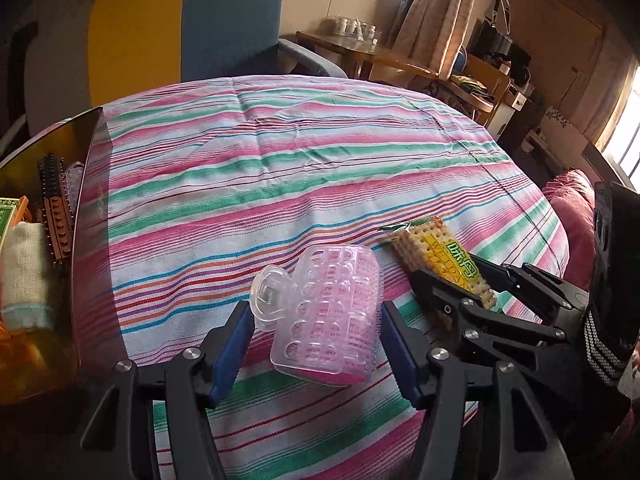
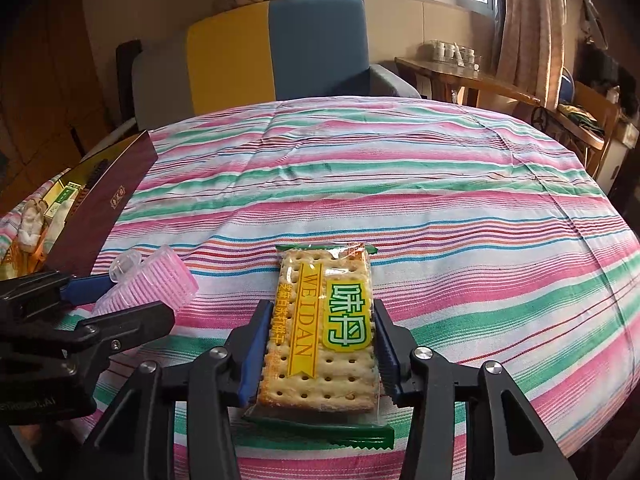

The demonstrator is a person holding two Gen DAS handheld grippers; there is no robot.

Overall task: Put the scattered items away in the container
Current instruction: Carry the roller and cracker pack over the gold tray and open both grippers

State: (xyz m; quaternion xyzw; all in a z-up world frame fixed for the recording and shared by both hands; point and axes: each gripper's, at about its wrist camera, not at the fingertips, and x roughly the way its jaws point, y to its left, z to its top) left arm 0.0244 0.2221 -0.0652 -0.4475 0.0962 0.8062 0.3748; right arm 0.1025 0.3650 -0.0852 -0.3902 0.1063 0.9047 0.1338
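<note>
A pink hair roller [image 1: 332,312] with a clear clip on its left side sits between the blue pads of my left gripper [image 1: 316,308], and both pads touch its sides. The right wrist view shows the same roller [image 2: 156,280] inside the left gripper [image 2: 140,296]. A packet of crackers [image 2: 324,320] with a yellow and green label lies flat on the striped cloth, and my right gripper [image 2: 320,312] is shut on its long edges. The left wrist view shows that packet [image 1: 436,248] inside the right gripper [image 1: 446,268]. The dark box [image 2: 112,200] stands at the left.
The box [image 1: 60,148] holds a hairbrush [image 1: 54,200], a white cloth [image 1: 24,268] and a green carton. A striped tablecloth [image 1: 280,160] covers the round table. A yellow and blue armchair [image 2: 280,48] stands behind it, and a red cushion [image 1: 572,216] lies at the right.
</note>
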